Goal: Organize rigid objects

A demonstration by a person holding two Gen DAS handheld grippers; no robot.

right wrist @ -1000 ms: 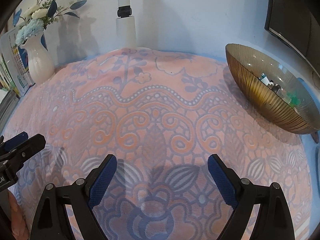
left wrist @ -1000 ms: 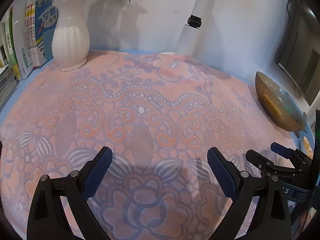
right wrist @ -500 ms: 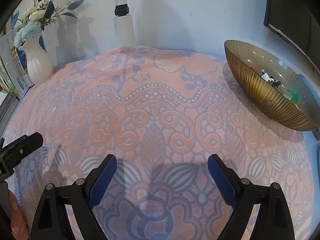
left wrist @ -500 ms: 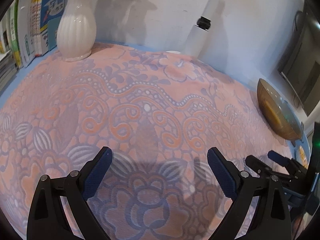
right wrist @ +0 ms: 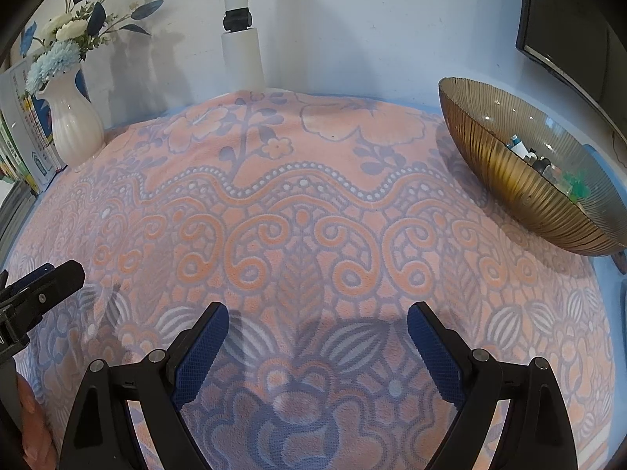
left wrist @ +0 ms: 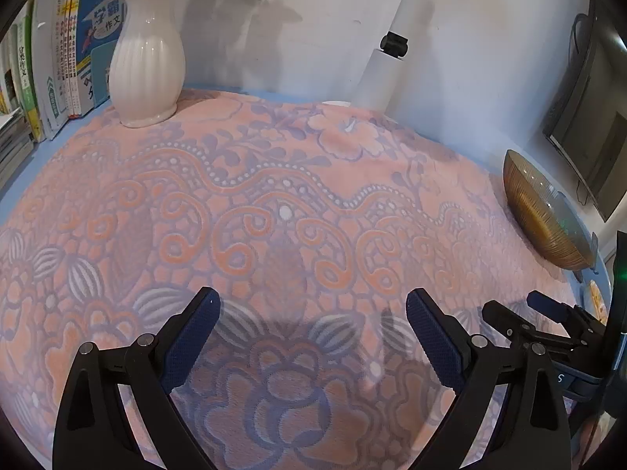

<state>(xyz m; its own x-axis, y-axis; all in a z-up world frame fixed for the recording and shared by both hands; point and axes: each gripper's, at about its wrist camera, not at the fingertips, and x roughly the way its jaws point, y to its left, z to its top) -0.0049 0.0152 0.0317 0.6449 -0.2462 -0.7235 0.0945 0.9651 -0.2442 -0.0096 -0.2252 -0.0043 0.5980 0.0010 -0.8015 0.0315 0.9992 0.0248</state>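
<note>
Above a plush, floral pink cloth (right wrist: 313,180), both grippers (left wrist: 313,321) (right wrist: 317,333) hang spread and empty; ribbed amber glass bowl (right wrist: 509,180) holds small objects

The left gripper (left wrist: 313,329) view has tilted slightly; nothing else seems moved.

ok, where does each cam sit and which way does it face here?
Left wrist: on the left gripper, angled down across the patterned cloth toward the vase and books; own open fingers show, right gripper at right edge.
Right wrist: on the right gripper, angled down over the cloth toward the bowl; own open fingers show, left gripper's tip at left edge.
Shared: cloth, vase, bowl, white post.
</note>
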